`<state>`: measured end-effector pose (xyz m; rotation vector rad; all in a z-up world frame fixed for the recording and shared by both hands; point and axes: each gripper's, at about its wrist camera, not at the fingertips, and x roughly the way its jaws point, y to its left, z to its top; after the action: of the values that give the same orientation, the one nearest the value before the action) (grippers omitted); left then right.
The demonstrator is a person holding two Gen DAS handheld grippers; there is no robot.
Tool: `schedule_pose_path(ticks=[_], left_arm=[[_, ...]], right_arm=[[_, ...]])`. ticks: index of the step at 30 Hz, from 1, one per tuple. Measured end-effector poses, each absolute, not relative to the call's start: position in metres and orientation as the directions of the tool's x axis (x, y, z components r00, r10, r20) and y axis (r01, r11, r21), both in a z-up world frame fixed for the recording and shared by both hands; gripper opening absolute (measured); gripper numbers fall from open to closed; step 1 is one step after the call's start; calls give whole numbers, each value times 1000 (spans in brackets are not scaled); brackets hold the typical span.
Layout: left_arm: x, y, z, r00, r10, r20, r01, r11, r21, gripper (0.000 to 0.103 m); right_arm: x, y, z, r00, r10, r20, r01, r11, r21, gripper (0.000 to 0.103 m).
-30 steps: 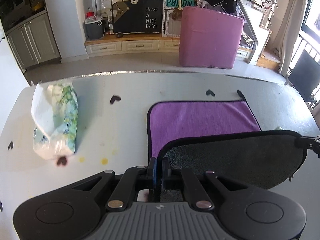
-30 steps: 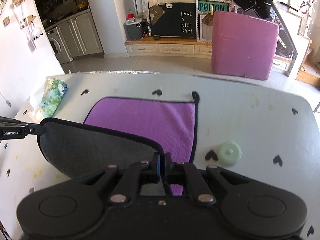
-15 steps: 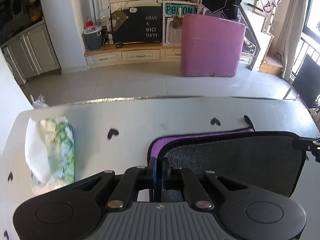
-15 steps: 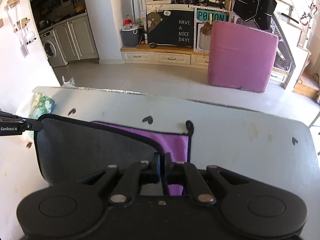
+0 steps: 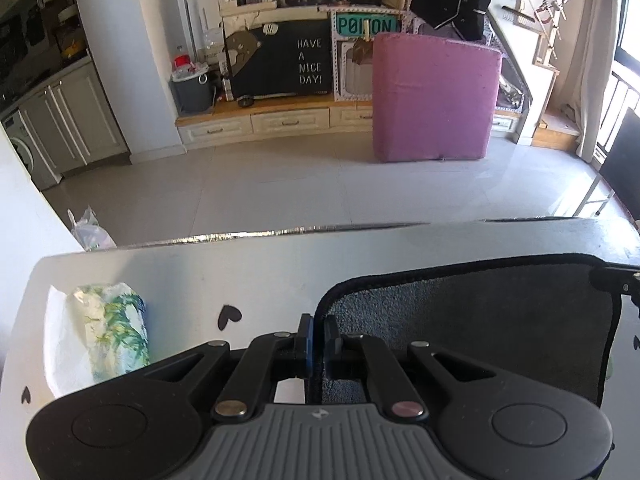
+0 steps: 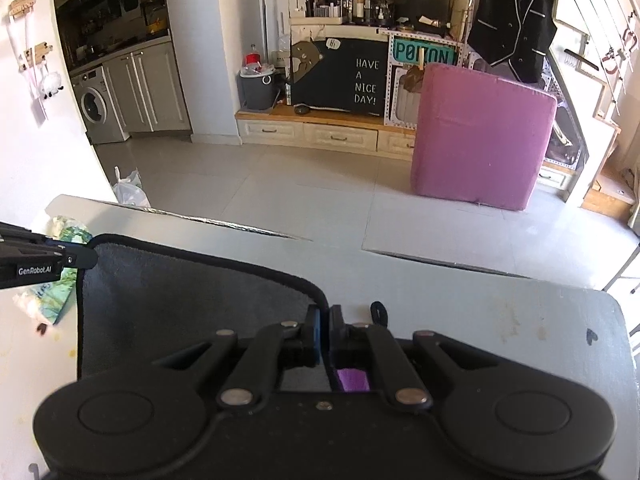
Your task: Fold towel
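We hold the towel (image 5: pixel 472 320) by two corners, its grey underside facing us and its black-trimmed edge stretched between our hands above the white desk (image 5: pixel 248 272). The left gripper (image 5: pixel 319 334) has its fingers (image 5: pixel 306 336) pressed close together on the towel's left corner; the black trim runs straight down into the narrow slot between them. The right gripper (image 6: pixel 324 330) pinches the opposite corner the same way, fingers (image 6: pixel 314 332) nearly touching with the hem caught between.

From the right wrist view, the towel hangs as a dark sheet (image 6: pixel 180 300) to the left of our right gripper, and the left gripper's tip (image 6: pixel 76 259) shows at its far corner. Just right of the right gripper a small black hanging loop (image 6: pixel 378 312) rests on the desk, and a patch of the towel's purple face (image 6: pixel 352 380) shows under the gripper body — so purple cloth lies on the desk beneath the raised part.

Left of the towel, near the desk's left end, lies a tissue pack (image 5: pixel 112 328) with green leaf print, and between pack and towel sits a black heart mark (image 5: pixel 231 315) on the desk.
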<state>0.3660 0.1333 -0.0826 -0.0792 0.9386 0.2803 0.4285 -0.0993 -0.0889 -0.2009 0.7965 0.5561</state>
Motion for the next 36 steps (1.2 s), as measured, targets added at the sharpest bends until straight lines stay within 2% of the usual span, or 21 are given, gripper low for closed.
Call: schedule_pose_path(ticks=[13,14,15,16,17,18,20,23,29,32,36], left_arm=[[380,139,-141,491,176,-853,-291,956,29,6],[380,140,-142,491,177,-853,-293,956,30,10],[380,141,-142,494,176,-851,-298,954,24,11],[379,142,-142,495,169,-852,-301,953,15,16],[380,143,-142,488,164,-857,-305,952,9,30],[379,145,-142,485,165,-859,-315,949,4,38],[375,146,-141,490,178,-853,-336,942,3,62],[371,145,-138,490,205,-847,-346,938,27,78],[364,141,-128,486,223,-845,-351,935,45,97],[359,139,-123,484,248,-839,-356,932,70,98],[351,140,-116,493,221,-842,-359,933,34,99]], right_arm=[[445,-90,-151,526,312,-791,-491,871,17,5],[446,-91,-153,524,312,-792,-487,873,22,8],[447,-91,-153,521,317,-792,-483,875,32,18],[449,-93,-155,523,320,-790,-476,878,41,27],[449,-93,-154,527,320,-787,-470,882,44,45],[449,-94,-153,532,322,-784,-466,883,46,51],[448,-97,-151,535,331,-777,-464,884,57,53],[446,-101,-150,524,351,-776,-451,887,97,58],[441,-108,-145,524,380,-762,-447,885,134,82],[438,-112,-141,520,397,-757,-436,885,164,100],[433,-116,-135,520,404,-753,-424,887,184,102]])
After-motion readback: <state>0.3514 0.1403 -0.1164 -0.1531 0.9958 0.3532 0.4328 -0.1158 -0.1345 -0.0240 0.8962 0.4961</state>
